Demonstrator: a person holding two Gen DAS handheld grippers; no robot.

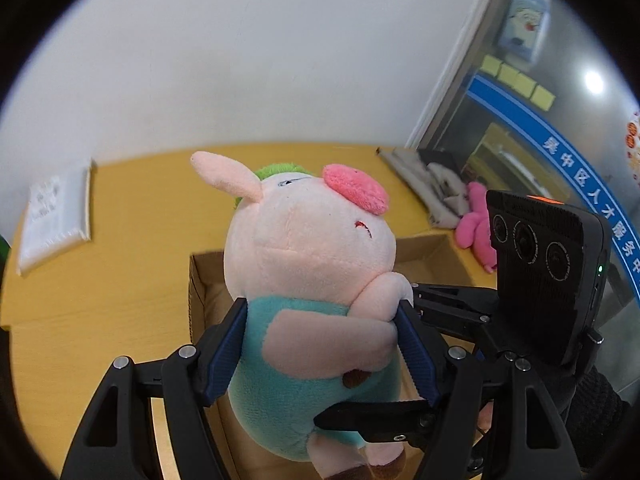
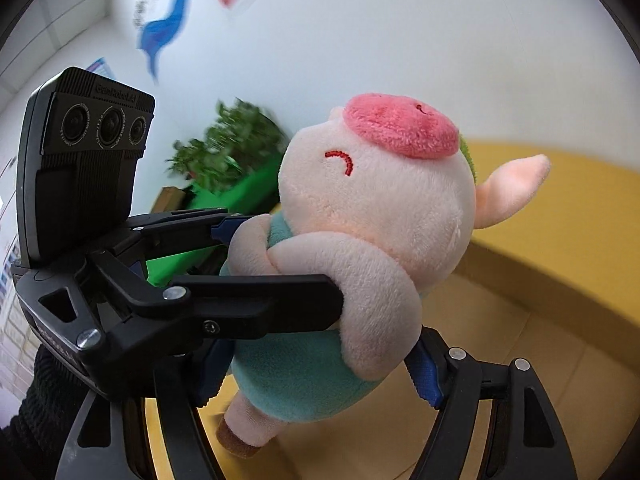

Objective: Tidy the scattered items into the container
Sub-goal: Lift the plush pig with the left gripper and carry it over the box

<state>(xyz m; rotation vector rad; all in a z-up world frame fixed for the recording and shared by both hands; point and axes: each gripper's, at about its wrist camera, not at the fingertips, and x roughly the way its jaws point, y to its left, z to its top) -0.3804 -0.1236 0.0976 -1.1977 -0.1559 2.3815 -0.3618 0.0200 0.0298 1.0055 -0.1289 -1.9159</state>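
A pink plush pig (image 1: 308,264) in a teal outfit is held in the air by both grippers. My left gripper (image 1: 320,344) is shut on its body, blue pads pressing its sides. My right gripper (image 2: 320,360) is shut on the same pig (image 2: 372,216) from the other side, and shows in the left wrist view (image 1: 400,364) crossing under the pig's arm. The left gripper shows in the right wrist view (image 2: 276,264). An open cardboard box (image 1: 208,280) sits on the yellow table (image 1: 132,240) right behind and below the pig; its floor also shows in the right wrist view (image 2: 500,344).
A bright pink plush toy (image 1: 478,232) lies on the table at right, beside grey cloth (image 1: 432,188). A white padded envelope (image 1: 52,216) lies at far left. A glass door stands at the right. A green plant (image 2: 228,148) stands beyond the table.
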